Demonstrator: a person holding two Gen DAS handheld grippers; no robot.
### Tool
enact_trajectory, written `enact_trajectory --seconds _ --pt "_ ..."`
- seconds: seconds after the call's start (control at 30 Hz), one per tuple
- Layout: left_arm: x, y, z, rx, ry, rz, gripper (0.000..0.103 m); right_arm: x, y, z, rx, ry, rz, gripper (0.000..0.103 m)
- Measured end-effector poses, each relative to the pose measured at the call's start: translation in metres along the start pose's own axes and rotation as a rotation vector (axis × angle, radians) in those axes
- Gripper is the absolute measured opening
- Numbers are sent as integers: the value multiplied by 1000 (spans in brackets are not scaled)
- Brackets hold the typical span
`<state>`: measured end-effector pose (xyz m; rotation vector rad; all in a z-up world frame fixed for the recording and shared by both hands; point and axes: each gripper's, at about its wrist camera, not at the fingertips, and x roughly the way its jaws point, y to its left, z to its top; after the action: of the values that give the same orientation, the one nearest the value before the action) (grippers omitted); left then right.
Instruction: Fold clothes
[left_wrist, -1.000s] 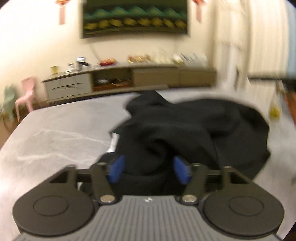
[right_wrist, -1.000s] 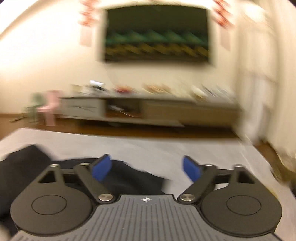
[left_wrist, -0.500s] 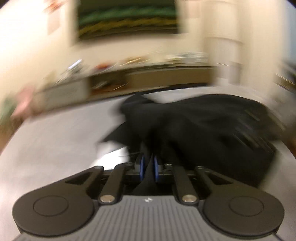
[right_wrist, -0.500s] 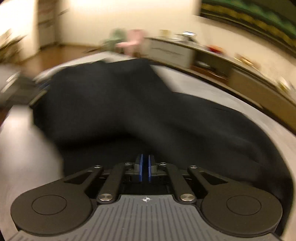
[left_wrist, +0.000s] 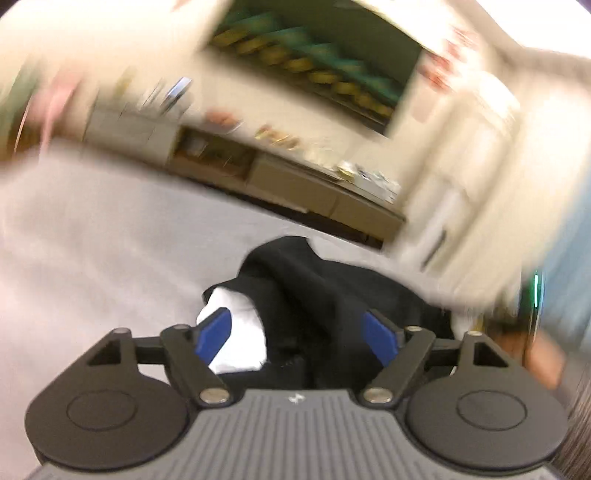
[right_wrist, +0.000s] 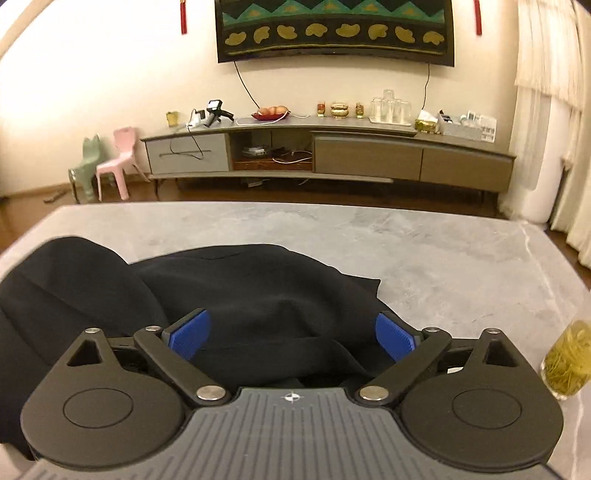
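A crumpled black garment (right_wrist: 258, 302) lies on the grey table (right_wrist: 443, 251); the right gripper (right_wrist: 291, 338) hangs over it, jaws opening, pads clear of cloth. The left gripper (left_wrist: 295, 334) is opening too, the garment's folds between its blue pads, ungripped

My left gripper (left_wrist: 297, 334) and right gripper (right_wrist: 293, 336) match: black linkage arms, silver pivot screws, ribbed blue pads (right_wrist: 190, 334), grey grooved bodies with small emblems.
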<state>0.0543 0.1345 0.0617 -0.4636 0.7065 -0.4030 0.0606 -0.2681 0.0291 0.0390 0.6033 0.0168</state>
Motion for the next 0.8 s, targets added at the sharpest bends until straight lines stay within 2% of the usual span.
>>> enact_trajectory --seconds 0.03,0.07,0.13,0.2,0.23,0.27,0.3,0.37,0.43,0.47,0.5,0.53,0.6,0.63,0.7,0.73,0.8 --pt "20 9 8 -55 53 15 75 6 2 -1 -13 6 -6 99" --pt "40 11 11 -67 100 27 69 12 1 -3 -25 14 -9 99" --pt "81 11 14 -74 192 51 66 20 0 -5 -52 31 -22 100" --pt "115 10 15 -76 263 70 43 29 -1 -8 -86 47 -54 101" --pt "127 7 15 -73 283 75 14 34 -4 -6 -99 53 -70 101" --pt "128 1 19 -30 253 90 5 39 -8 -6 -108 61 -84 102" --pt "126 -6 25 20 214 106 3 43 -13 -6 -115 75 -89 102" --pt "75 -24 49 98 8 78 2 54 -24 -8 -122 115 -85 99" --pt "20 -41 74 174 -209 45 2 63 -38 -8 -107 170 -91 74" --pt "-3 -43 83 174 -287 24 2 65 -45 -8 -90 190 -105 57" --pt "-20 -39 92 173 -342 29 2 69 -51 -9 -80 202 -118 57" --pt "-21 -35 99 176 -351 88 3 72 -57 -9 -70 214 -131 57" --pt "2 -5 106 146 -245 234 4 78 -59 -11 -65 224 -139 60" --pt "17 12 104 124 -179 276 6 78 -56 -12 -71 225 -140 61" --pt "36 44 88 59 -92 304 13 76 -47 -13 -97 215 -140 77" --pt "40 55 82 20 -46 293 22 74 -42 -13 -112 202 -135 80" --pt "44 68 72 -21 22 263 30 70 -31 -13 -142 175 -125 90"
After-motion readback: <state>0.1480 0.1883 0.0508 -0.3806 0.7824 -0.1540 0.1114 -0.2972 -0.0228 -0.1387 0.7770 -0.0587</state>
